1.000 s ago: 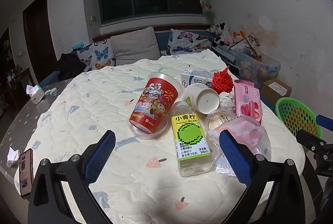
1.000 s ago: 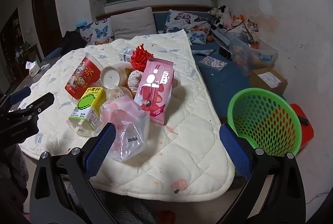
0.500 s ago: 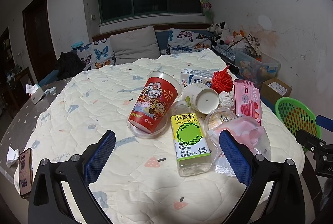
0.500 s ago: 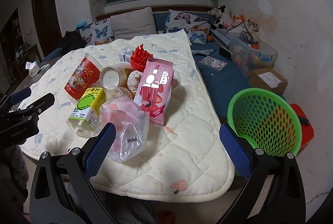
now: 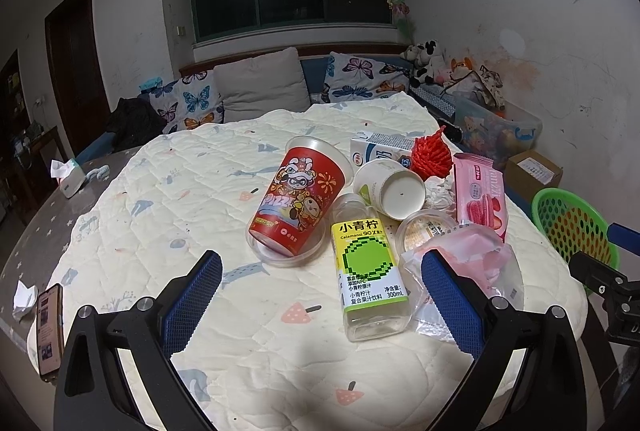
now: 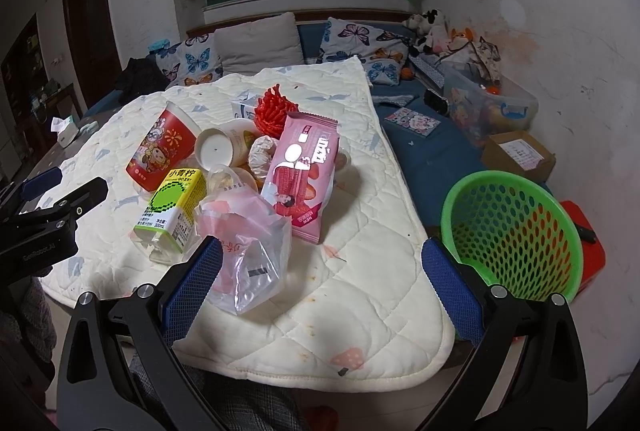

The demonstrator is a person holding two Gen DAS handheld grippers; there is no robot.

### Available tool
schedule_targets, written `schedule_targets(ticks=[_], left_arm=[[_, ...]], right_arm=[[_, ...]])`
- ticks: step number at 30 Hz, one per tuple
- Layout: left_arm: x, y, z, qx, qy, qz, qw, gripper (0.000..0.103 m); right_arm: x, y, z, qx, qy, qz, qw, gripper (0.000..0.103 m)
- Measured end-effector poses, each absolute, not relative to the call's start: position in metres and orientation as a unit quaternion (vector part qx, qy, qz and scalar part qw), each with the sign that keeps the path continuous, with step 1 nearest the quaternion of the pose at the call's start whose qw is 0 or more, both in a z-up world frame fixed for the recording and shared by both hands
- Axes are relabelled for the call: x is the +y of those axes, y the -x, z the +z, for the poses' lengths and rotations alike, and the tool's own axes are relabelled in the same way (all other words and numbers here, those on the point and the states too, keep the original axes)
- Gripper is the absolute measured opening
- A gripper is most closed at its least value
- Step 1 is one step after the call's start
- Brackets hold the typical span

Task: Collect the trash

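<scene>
On a table covered with a cream quilted cloth [image 5: 192,191], a heap of trash lies toward the right side. Nearest is a square clear plastic bottle with a yellow and green label [image 5: 370,267], lying flat. To its left a red printed paper cup [image 5: 298,203] lies tipped inside a clear plastic lid. Behind the bottle a white paper cup [image 5: 390,187] lies on its side with its base facing the camera, and farther back sit a white and blue carton [image 5: 380,151] and a red foam fruit net [image 5: 434,159]. A pink snack wrapper [image 6: 304,167] leans over the pile, and a crumpled clear plastic bag with pink inside [image 6: 244,243] lies at the near edge.

Beyond the table's right edge stands a green perforated plastic basket [image 6: 516,235]. The left gripper [image 5: 320,295] hovers near the bottle, jaws wide apart and holding nothing. The right gripper [image 6: 320,287] hangs over the cloth's near right part, jaws likewise apart and empty. A phone [image 5: 50,327] lies at the table's left edge.
</scene>
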State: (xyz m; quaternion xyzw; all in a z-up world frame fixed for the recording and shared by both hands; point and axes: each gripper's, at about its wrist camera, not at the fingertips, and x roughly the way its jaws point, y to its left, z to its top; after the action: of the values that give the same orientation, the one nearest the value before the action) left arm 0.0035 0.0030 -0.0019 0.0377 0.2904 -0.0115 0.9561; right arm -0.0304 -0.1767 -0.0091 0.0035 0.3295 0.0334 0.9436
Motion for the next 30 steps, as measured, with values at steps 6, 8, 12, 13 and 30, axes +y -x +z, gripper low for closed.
schedule_targets(ticks=[6, 8, 12, 13, 30], left_arm=[[0.005, -0.004, -0.002, 0.291, -0.037, -0.010, 0.956, 0.097], [0.006, -0.005, -0.003, 0.292, -0.036, -0.009, 0.956, 0.097], [0.013, -0.010, -0.003, 0.292, -0.034, -0.006, 0.956, 0.097], [0.014, -0.010, -0.004, 0.292, -0.033, -0.004, 0.956, 0.097], [0.016, -0.015, -0.005, 0.297, -0.029, 0.005, 0.954, 0.097]], right_arm=[[-0.176, 0.030, -0.009, 0.329, -0.002, 0.036, 0.943, 0.099], [-0.175, 0.029, -0.010, 0.329, -0.002, 0.038, 0.943, 0.099], [-0.175, 0.027, -0.011, 0.332, -0.003, 0.040, 0.942, 0.099], [-0.175, 0.027, -0.012, 0.333, -0.003, 0.042, 0.942, 0.099], [-0.164, 0.020, -0.016, 0.338, 0.002, 0.061, 0.939, 0.099]])
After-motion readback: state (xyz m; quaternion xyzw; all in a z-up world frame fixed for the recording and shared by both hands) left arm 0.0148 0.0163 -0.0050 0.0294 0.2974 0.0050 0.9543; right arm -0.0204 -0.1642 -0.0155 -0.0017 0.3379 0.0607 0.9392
